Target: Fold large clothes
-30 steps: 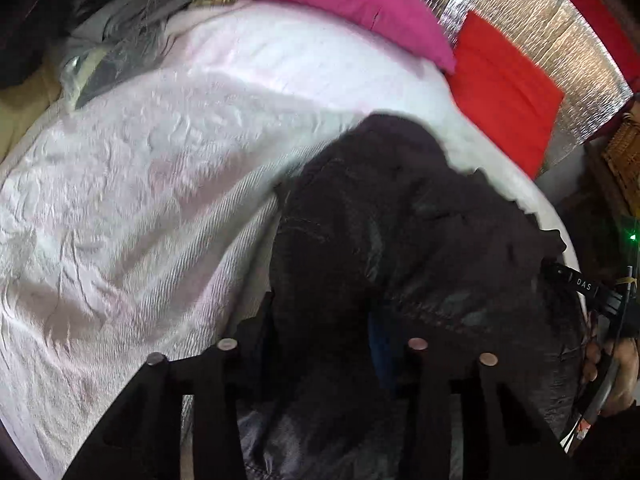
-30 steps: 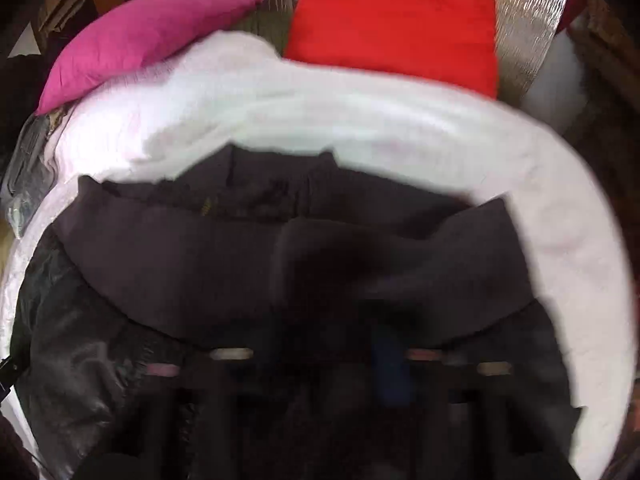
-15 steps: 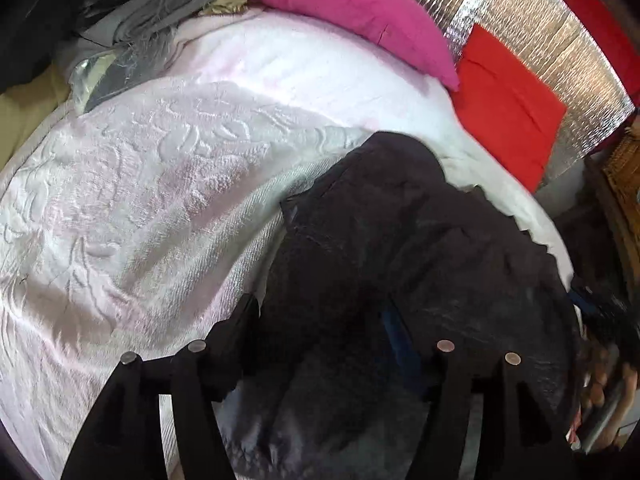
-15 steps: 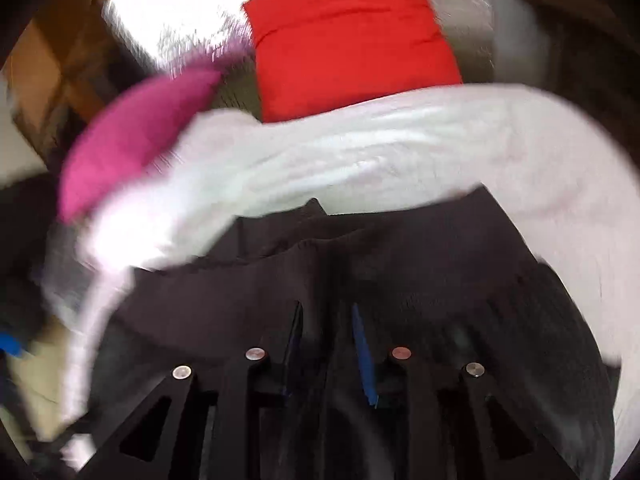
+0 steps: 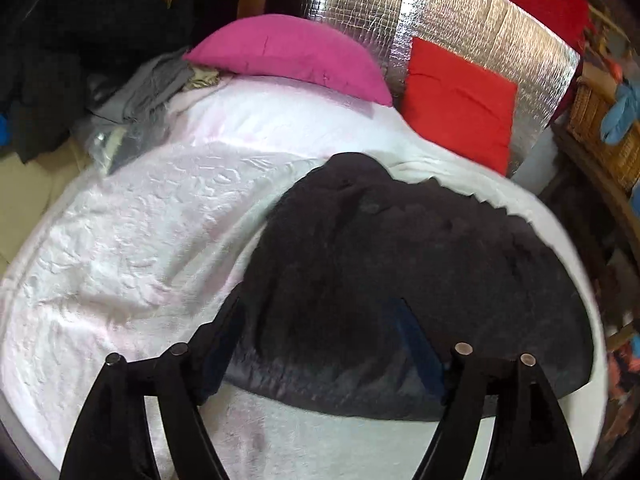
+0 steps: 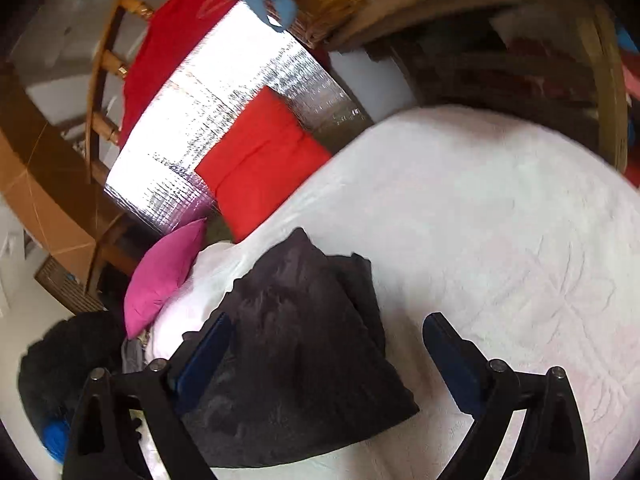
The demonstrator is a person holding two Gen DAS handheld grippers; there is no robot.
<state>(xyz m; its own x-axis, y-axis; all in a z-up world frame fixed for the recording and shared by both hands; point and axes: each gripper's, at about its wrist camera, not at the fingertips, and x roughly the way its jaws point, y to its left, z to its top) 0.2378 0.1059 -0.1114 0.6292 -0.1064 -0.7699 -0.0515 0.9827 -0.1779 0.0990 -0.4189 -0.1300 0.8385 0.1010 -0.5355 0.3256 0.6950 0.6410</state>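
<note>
Both released now, jaws just sprung wide: left gripper (image 5: 320,320) straddling the near hem of the dark folded fleecy garment (image 5: 400,272) lying on the white bedspread (image 5: 140,240), right gripper (image 6: 328,344) off to its side, pads clear.

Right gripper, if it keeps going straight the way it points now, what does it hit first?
Probably the folded dark garment lying on the white bedspread, just ahead of the open right gripper; depth is unclear.
</note>
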